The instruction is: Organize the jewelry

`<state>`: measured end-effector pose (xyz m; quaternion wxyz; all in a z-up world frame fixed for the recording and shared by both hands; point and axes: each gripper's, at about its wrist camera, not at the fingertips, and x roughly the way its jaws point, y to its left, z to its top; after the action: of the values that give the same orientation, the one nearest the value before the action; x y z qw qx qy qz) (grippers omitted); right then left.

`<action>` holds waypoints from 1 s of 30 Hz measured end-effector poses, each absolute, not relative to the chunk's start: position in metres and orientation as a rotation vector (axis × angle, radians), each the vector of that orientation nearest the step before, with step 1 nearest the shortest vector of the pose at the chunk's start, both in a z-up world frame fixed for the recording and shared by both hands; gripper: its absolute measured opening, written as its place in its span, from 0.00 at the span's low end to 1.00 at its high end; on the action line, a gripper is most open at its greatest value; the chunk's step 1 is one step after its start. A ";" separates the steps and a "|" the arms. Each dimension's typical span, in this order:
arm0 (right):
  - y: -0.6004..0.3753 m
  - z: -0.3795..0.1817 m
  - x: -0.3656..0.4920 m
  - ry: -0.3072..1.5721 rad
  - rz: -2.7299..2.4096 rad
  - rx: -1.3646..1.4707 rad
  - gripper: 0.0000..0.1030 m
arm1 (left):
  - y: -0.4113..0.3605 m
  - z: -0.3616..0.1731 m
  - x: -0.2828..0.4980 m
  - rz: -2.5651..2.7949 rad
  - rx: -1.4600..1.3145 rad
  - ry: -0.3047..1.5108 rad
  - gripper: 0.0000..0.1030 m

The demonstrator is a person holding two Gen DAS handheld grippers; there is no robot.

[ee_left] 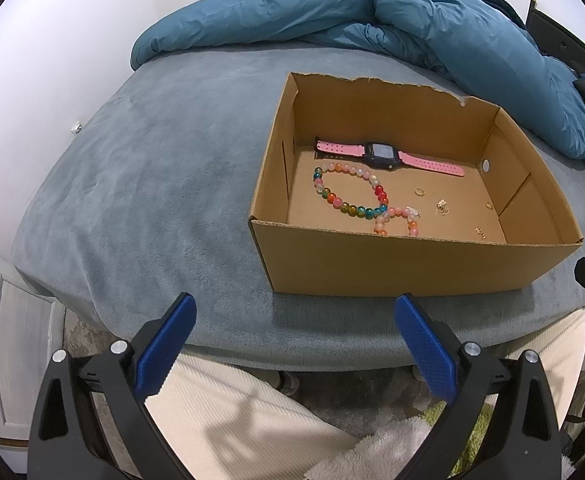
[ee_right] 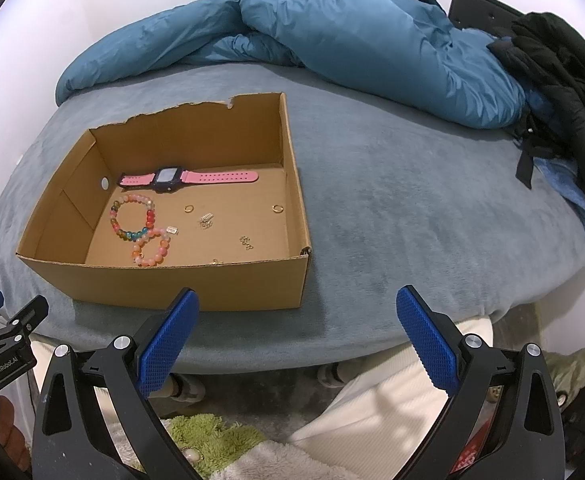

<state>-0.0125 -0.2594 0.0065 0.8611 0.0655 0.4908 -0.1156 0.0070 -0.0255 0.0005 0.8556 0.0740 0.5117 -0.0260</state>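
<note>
Left gripper (ee_left: 294,308) hangs at the near edge of the bed (ee_left: 140,184), jaws spread wide, nothing between them, short of the cardboard box (ee_left: 372,264), and that looks like a waiting pose, judging by how all the jewelry already lies inside. Moving right across the box floor: the multicolour bead bracelet (ee_left: 346,196) sits nearest the left wall, a smaller pink bead bracelet (ee_left: 396,220) touching its lower end, the pink-strapped watch (ee_left: 380,155) laid flat along the back wall, then small gold rings (ee_left: 419,191) and tiny earrings (ee_left: 442,206) scattered loose toward the right. Loose and mixed, so by my reading the sorting is barely begun. Now the right gripper (ee_right: 296,306), also fully open and empty, parked just right of the box's near corner over bare bed. Its view gives what the left one hides: the whole pink bracelet, 1 ring (ee_right: 278,208) close to the right wall, a tiny gold piece (ee_right: 215,262) against the front wall, and a black garment (ee_right: 560,64) beside the blue duvet (ee_right: 332,28).
</note>
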 end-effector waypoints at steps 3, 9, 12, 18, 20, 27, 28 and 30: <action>-0.260 0.006 -0.013 1.031 -0.238 0.138 0.92 | -0.025 0.000 0.008 -0.054 0.153 1.076 0.94; -0.262 0.007 -0.012 1.030 -0.234 0.139 0.92 | -0.026 0.000 0.007 -0.054 0.154 1.075 0.94; -0.262 0.007 -0.012 1.031 -0.233 0.138 0.92 | -0.026 0.000 0.007 -0.054 0.154 1.076 0.95; -0.261 0.007 -0.013 1.029 -0.233 0.140 0.92 | -0.026 0.001 0.007 -0.055 0.154 1.076 0.94; -0.261 0.006 -0.012 1.030 -0.233 0.141 0.92 | -0.026 0.000 0.007 -0.055 0.154 1.076 0.95; -0.262 0.006 -0.012 1.031 -0.230 0.140 0.92 | -0.026 0.000 0.007 -0.054 0.155 1.076 0.95; -0.262 0.006 -0.012 1.032 -0.230 0.140 0.92 | -0.026 0.000 0.007 -0.055 0.154 1.076 0.94; -0.262 0.006 -0.011 1.031 -0.230 0.141 0.92 | -0.026 0.000 0.007 -0.054 0.154 1.077 0.94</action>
<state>-0.0114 -0.2621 0.0057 0.8613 0.0671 0.4916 -0.1095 0.0069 -0.0260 0.0001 0.8552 0.0733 0.5124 -0.0258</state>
